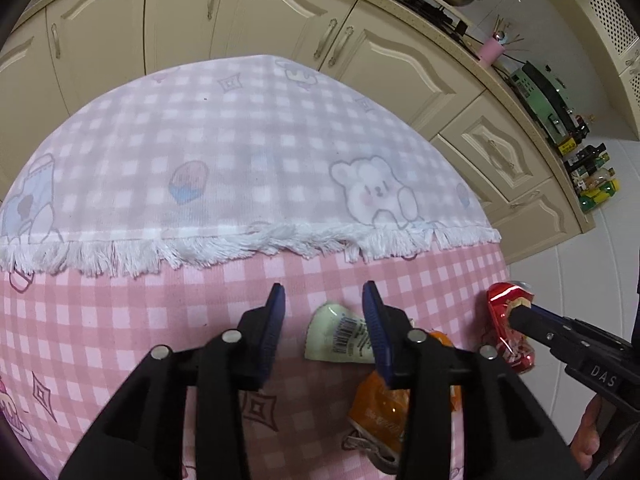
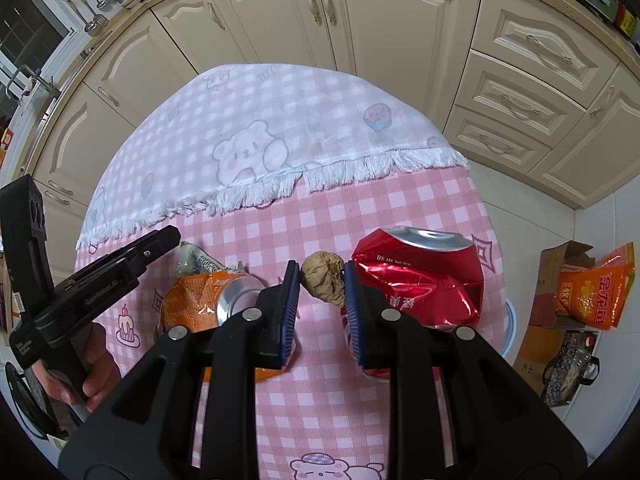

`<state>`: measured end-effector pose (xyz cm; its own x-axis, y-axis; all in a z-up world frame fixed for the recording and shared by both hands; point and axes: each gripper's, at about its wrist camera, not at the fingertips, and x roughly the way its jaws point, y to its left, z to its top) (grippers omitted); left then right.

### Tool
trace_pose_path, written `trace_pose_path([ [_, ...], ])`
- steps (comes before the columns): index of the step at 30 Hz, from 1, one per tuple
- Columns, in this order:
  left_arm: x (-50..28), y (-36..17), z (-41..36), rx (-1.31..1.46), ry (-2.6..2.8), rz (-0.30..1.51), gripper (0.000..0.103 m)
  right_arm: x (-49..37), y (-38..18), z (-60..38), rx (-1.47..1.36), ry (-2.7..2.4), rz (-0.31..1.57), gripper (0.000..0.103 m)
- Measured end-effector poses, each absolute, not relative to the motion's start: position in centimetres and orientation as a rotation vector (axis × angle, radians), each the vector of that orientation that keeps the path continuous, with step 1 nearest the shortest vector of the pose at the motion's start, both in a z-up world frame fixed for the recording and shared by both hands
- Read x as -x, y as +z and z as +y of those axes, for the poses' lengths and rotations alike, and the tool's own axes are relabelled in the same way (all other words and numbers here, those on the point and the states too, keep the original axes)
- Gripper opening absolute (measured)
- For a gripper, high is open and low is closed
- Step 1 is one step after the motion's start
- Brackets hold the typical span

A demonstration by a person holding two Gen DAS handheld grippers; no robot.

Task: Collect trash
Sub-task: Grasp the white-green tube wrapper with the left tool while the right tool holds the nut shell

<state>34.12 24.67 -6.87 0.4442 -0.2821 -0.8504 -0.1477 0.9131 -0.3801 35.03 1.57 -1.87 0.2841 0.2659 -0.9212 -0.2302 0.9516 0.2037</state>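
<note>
On the pink checked tablecloth (image 1: 120,312) lies a pale green wrapper (image 1: 340,332) with a barcode. My left gripper (image 1: 323,294) hangs open over it, and its blue pads do not press the wrapper. A crushed orange can (image 1: 380,408) lies just nearer, partly under the right finger. My right gripper (image 2: 321,276) is shut on a brown wrinkled lump (image 2: 325,282), held above the cloth. A crushed red can (image 2: 416,276) lies just to its right and the orange can (image 2: 208,300) to its left. The left gripper (image 2: 170,236) reaches in from the left, over the wrapper (image 2: 196,260).
A white fringed cloth (image 1: 240,152) with bear prints covers the table's far half. Cream kitchen cabinets (image 2: 392,40) stand behind. On the floor at the right are a cardboard box (image 2: 552,280) and an orange bag (image 2: 596,288). The table's right edge runs close to the red can (image 1: 506,320).
</note>
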Motion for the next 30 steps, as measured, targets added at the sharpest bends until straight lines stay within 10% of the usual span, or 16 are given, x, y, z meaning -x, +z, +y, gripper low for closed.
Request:
trace_pose_path([
  [17,-32.4,-7.8,26.6,0.476,-0.116,1.150,0.042,-35.9,-5.3,10.4,0.043,0.453,1.337,0.023],
  [30,-32.6,-8.1,22.8,0.424,-0.125,1.155,0.080,-31.6,-3.6,4.7,-0.022,0.466,1.325,0.023],
])
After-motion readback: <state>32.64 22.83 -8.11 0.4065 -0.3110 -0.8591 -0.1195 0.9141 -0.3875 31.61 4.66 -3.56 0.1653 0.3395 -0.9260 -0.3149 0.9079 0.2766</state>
